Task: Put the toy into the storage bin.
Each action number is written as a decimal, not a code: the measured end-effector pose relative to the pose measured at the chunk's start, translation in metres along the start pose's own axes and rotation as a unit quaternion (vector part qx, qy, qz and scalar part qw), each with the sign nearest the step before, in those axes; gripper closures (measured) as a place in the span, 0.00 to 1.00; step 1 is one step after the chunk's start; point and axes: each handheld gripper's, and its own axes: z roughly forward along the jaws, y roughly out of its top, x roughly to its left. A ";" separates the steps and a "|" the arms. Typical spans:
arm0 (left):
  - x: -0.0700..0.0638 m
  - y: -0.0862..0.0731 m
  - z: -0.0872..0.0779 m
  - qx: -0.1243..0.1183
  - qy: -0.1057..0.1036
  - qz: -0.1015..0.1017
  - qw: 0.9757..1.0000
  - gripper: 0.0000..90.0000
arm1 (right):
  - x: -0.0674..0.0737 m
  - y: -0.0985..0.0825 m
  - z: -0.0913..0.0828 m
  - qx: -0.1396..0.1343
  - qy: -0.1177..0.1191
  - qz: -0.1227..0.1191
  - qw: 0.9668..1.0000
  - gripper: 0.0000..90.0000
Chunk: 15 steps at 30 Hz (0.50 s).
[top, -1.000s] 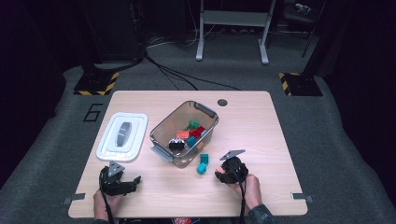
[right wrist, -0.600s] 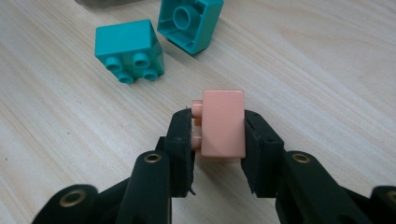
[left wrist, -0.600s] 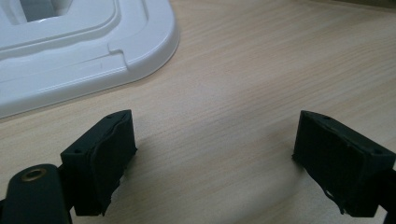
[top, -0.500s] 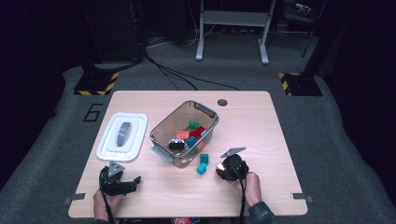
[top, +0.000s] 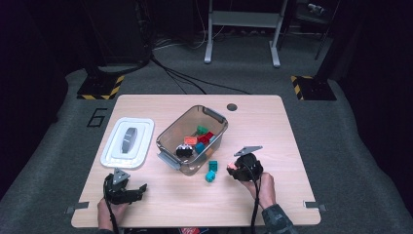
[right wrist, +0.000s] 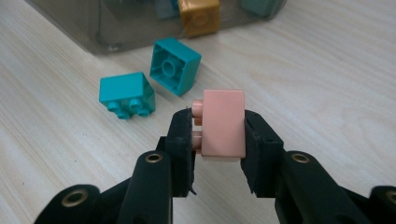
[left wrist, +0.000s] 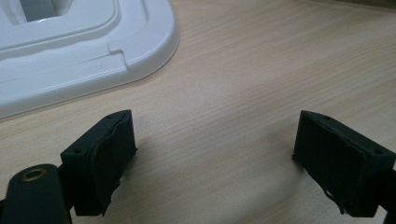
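So my right gripper [right wrist: 219, 140] has its jaws clamped on the pink brick [right wrist: 223, 125], one pad on the studded side, the other on the smooth back. The brick is a small pale pink block, studs pointing sideways, held clear of the table [top: 272, 126] just right of the clear bin [top: 192, 139]. I judge the pick done and the drop into the bin still ahead. Two teal bricks [right wrist: 154, 79] lie loose on the wood between me and the bin, one on its side, one showing its hollow underside, so those remain too. Inside the bin sit several coloured bricks already. My left gripper [left wrist: 219, 163] rests wide open and empty near the white lid [left wrist: 84, 51].
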 end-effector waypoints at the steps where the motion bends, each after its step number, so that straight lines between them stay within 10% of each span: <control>1: 0.000 0.000 0.000 0.002 -0.002 0.001 1.000 0.14 | -0.001 0.001 -0.001 -0.002 -0.003 -0.003 1.000 0.74; 15: 0.000 0.000 -0.001 0.003 -0.002 0.000 1.000 0.14 | -0.005 0.031 -0.024 -0.031 -0.015 -0.010 0.999 0.74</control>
